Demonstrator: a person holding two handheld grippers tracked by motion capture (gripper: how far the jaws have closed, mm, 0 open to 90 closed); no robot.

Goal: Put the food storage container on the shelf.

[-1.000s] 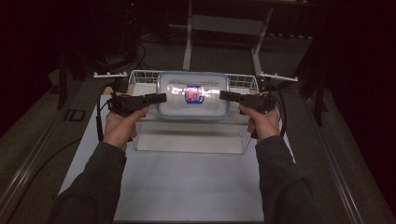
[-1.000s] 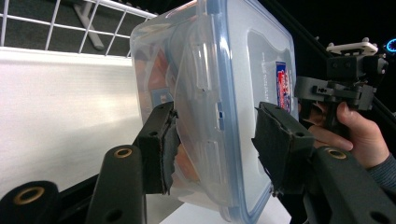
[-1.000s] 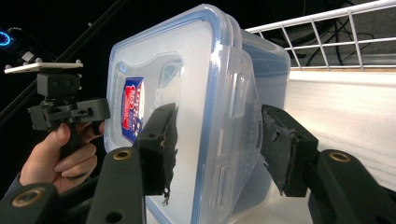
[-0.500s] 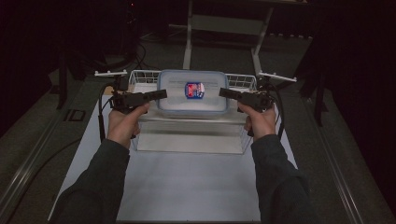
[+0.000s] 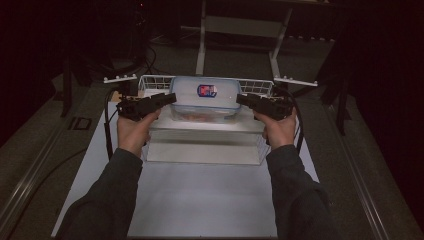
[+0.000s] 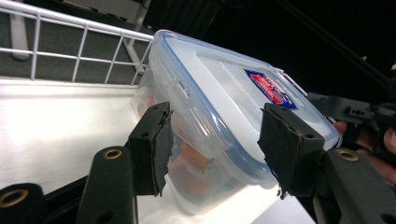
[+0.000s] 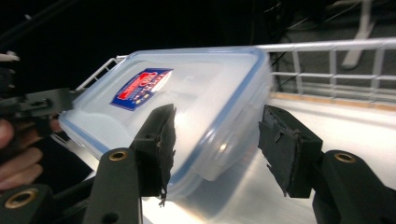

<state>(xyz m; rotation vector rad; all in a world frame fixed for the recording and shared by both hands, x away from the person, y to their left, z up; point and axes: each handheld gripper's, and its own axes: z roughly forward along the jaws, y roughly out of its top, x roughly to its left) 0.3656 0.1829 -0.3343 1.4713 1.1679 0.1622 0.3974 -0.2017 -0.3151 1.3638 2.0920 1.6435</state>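
Left gripper and right gripper flank the clear rectangular plastic food box with blue-sealed lid. It rests on the steel tray near the white wire rack, long axis running hand to hand. Both jaw pairs stand apart, left just been widening, box ends between pads, no squeeze. Both equally near. Left gripper view shows orange contents; high view barely does.
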